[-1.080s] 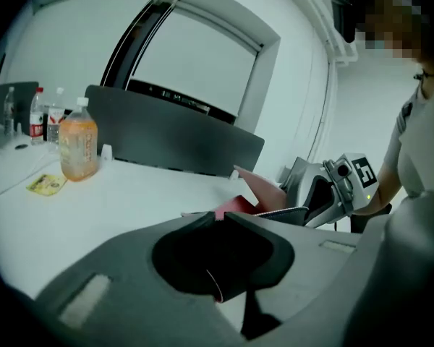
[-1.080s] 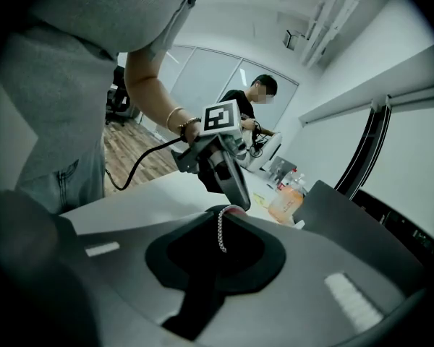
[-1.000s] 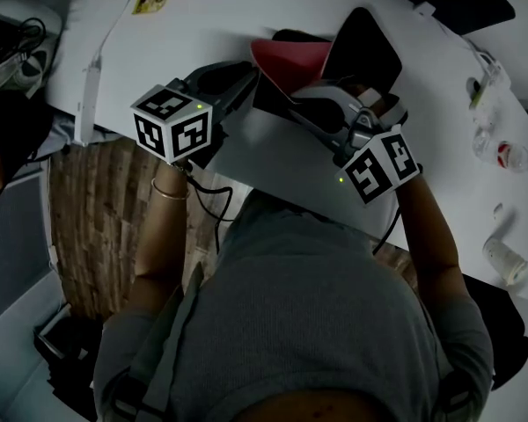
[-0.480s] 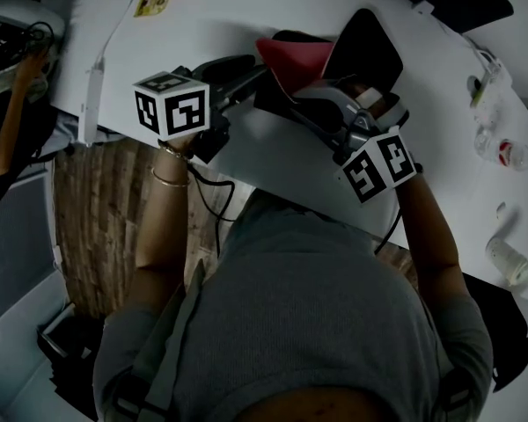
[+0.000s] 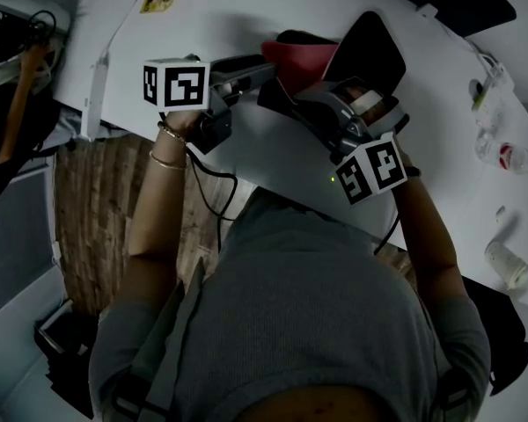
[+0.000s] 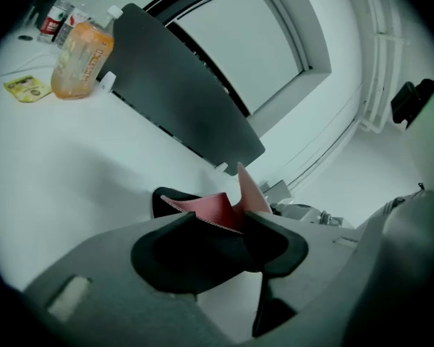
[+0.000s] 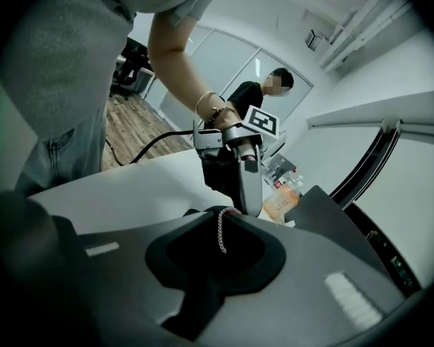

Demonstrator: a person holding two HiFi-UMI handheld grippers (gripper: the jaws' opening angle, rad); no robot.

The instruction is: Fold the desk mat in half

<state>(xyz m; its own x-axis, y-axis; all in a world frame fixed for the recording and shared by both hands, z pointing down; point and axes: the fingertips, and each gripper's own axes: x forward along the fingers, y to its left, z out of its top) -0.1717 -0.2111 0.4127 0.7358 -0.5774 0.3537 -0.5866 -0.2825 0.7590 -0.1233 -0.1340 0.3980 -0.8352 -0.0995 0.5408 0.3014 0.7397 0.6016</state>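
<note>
The fold seems half-made: the right gripper [image 7: 223,224] clamps the raised edge of the black-and-pink stitched desk mat [image 5: 363,51], the left gripper [image 6: 218,226] beside it has just been opening, that edge loose between its jaws; flattening remains.

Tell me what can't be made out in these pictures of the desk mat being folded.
1. Desk mat: in the head view, its near part is hidden behind the right gripper, so the fold line is unseen.
2. Left gripper: its jaws have just been opening, with the mat's pink edge between them. The left gripper view leaves pad contact unclear.
3. Small items at the table's right edge: in the head view, too small and dark to name.
</note>
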